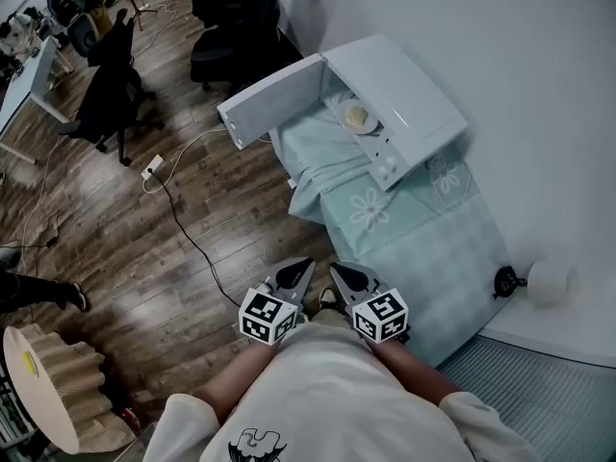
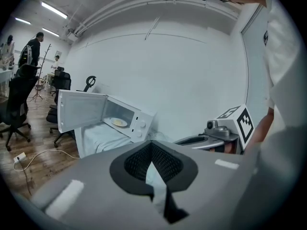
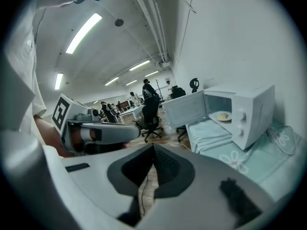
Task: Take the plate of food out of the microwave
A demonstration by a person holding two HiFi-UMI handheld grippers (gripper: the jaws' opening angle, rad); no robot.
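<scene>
- The plate with a pale portion of food stands inside the microwave, on the floor of its chamber, not yet taken.
- The door is swung fully open to the side, so the way to the plate is free from the front.
- The microwave sits on a counter covered with a light blue cloth; in front of it the cloth is bare, which probably gives a place to put the plate down.
- The left gripper and the right gripper are held side by side near the person's body, well apart from the microwave. Both have their jaws closed together and carry nothing, so the reach seems not begun.
</scene>
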